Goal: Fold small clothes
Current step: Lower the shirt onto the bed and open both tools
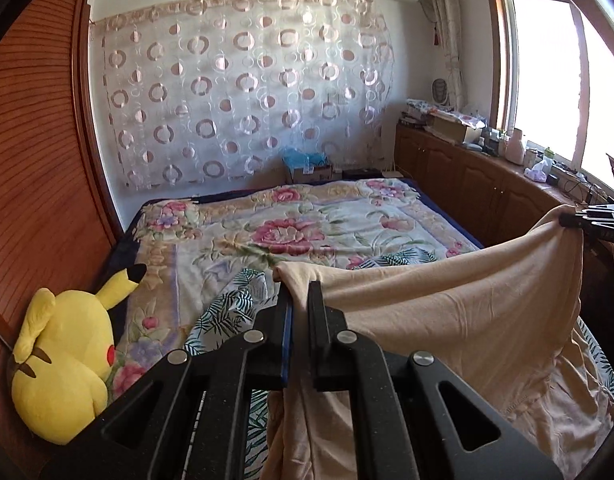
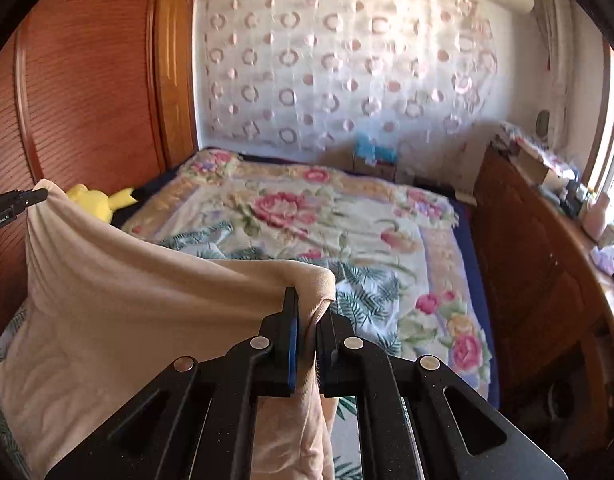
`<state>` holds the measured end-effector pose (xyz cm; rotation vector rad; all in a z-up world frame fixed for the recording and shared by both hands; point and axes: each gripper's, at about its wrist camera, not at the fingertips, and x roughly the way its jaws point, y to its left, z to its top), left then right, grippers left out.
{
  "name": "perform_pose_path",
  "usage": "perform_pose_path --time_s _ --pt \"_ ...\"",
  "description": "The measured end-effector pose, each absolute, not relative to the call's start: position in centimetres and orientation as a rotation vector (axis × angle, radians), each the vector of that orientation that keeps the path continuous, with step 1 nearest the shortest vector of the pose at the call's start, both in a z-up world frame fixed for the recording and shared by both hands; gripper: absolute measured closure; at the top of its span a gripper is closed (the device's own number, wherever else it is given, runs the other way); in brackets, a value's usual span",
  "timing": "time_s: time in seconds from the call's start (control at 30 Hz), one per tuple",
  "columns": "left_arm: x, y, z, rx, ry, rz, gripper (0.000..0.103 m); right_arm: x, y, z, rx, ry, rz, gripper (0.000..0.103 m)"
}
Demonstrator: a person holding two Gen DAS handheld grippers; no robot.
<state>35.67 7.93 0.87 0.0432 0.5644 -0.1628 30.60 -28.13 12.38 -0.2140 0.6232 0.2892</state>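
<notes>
A beige garment (image 1: 467,312) hangs stretched between my two grippers above the bed. My left gripper (image 1: 299,286) is shut on one corner of it, the cloth pinched between the black fingers. In the right wrist view my right gripper (image 2: 309,300) is shut on the other corner of the beige garment (image 2: 127,300). Each camera sees the other gripper at the frame's edge: the right gripper (image 1: 567,220) at the far right, the left gripper (image 2: 41,196) at the far left. The garment's lower part sags onto the bed below.
A floral blanket (image 1: 307,224) covers the bed, with a leaf-print cloth (image 1: 227,312) near me. A yellow plush toy (image 1: 67,356) lies against the wooden headboard (image 1: 39,160). A cluttered wooden cabinet (image 1: 487,176) runs under the window on the right. A box (image 1: 307,168) stands beyond the bed.
</notes>
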Motion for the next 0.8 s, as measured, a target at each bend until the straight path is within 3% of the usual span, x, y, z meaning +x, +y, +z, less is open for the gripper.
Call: perform_pose_path --time_s 0.3,0.4,0.53,0.7,0.73,0.8 --pt "41.2 7.7 -4.2 0.063 0.707 -0.187 0.095 38.6 -26.5 8.8 -0.228 0.784 0.262 0.096" --pt "41.8 7.7 -5.3 0.073 0.749 -0.189 0.088 39.1 -26.0 7.6 -0.204 0.841 0.241 0.096" --pt "40.7 8.5 -6.4 0.061 0.776 -0.21 0.069 39.0 -24.9 6.8 -0.219 0.896 0.236 0.085" --pt "38.0 9.3 -7.2 0.051 0.825 -0.254 0.057 35.7 -25.1 7.8 -0.19 0.877 0.274 0.082" --pt "37.2 9.3 -7.3 0.063 0.831 -0.253 0.054 34.5 -25.2 8.5 -0.182 0.869 0.281 0.074" --pt "35.6 9.4 -7.2 0.064 0.832 -0.251 0.052 32.0 -25.9 9.3 -0.163 0.848 0.298 0.07"
